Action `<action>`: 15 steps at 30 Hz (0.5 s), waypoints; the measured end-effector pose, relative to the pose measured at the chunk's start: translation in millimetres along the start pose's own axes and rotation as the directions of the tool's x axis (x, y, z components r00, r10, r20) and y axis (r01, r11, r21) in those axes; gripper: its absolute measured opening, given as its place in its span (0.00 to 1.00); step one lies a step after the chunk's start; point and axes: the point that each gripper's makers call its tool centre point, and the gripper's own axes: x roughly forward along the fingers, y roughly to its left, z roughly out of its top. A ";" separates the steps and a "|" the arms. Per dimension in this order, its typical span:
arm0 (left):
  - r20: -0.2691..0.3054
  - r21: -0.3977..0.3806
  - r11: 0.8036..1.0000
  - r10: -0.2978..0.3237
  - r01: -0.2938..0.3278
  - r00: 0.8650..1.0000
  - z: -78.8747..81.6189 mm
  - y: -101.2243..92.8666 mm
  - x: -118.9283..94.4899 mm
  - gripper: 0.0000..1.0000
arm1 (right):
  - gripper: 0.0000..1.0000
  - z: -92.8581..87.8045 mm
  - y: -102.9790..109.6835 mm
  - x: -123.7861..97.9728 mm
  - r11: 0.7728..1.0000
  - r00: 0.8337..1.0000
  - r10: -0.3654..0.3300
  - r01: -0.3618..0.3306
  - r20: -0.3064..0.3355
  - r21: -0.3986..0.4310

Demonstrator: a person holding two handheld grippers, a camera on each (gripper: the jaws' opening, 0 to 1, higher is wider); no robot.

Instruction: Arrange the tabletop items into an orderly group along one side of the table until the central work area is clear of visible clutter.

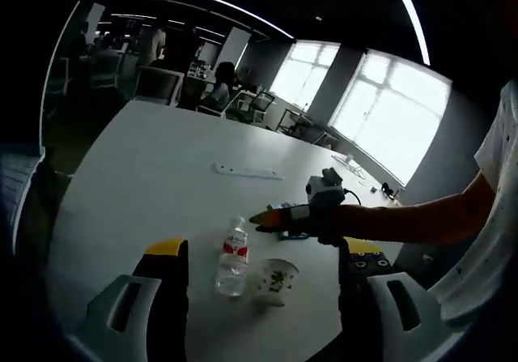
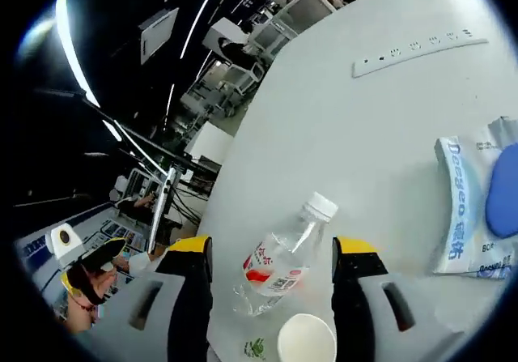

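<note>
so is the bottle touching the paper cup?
Cannot tell. In the left gripper view, the bottle and paper cup sit close; neither contact nor gap is plain.

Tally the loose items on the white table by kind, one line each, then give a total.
Water bottle: 1
Paper cup: 1
Power strip: 1
Tissue pack: 1
Total: 4

A clear plastic water bottle (image 2: pixel 282 258) with a white cap and red label is laid on its side; a paper cup (image 2: pixel 307 338) with green print is stood upright just beside it.
</note>
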 end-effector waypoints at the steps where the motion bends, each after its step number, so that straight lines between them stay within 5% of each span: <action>1: 0.002 -0.003 1.000 -0.006 0.006 1.000 -0.5 -0.2 0.5 0.77 | 0.58 0.0 -2.0 2.1 1.000 1.000 -0.004 0.004 -0.002 0.014; 15: 0.022 -0.029 0.999 -0.043 0.043 0.999 -4.9 3.9 13.3 0.76 | 0.52 2.0 -27.1 30.3 0.990 0.999 -0.034 0.033 0.001 0.134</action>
